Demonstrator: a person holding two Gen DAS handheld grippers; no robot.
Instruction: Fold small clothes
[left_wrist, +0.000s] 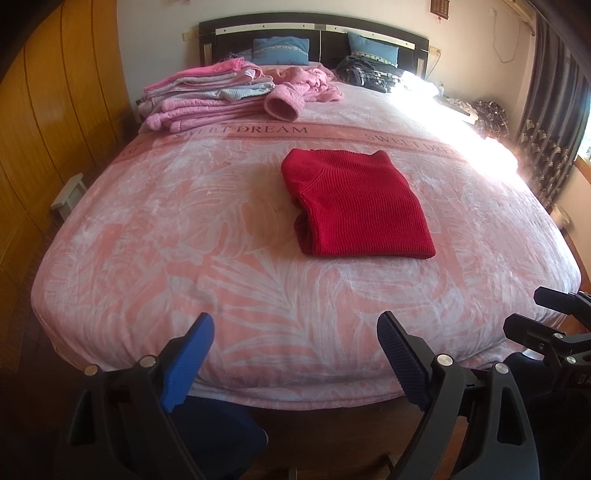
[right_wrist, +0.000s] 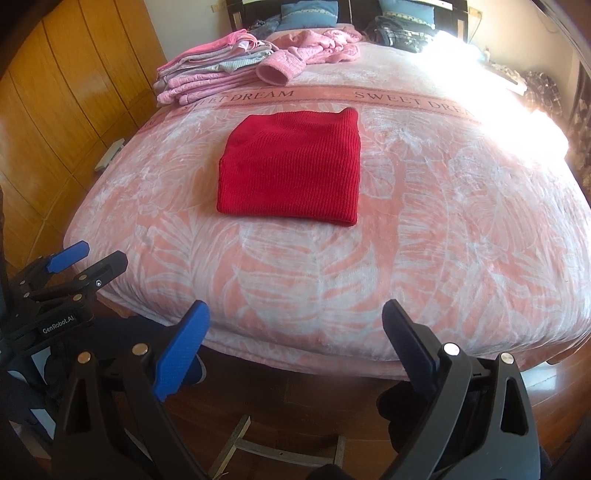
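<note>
A red knitted sweater (left_wrist: 354, 206) lies folded into a neat rectangle in the middle of the pink leaf-patterned bed cover (left_wrist: 221, 258); the right wrist view shows the same sweater (right_wrist: 291, 170). My left gripper (left_wrist: 295, 354) hangs open over the foot edge of the bed, well short of the sweater, with nothing between its blue pads. My right gripper (right_wrist: 295, 347) is also open and empty at the foot edge. Each gripper appears at the edge of the other's view: the right gripper (left_wrist: 532, 314) and the left gripper (right_wrist: 99, 258).
A stack of folded pink and grey clothes (left_wrist: 207, 96) sits at the back left, beside a crumpled pink garment (left_wrist: 306, 85). Dark clothes (left_wrist: 373, 74) lie near the headboard with blue pillows (left_wrist: 280, 50). Wooden wardrobes (left_wrist: 48, 110) line the left; strong sunlight washes out the right side.
</note>
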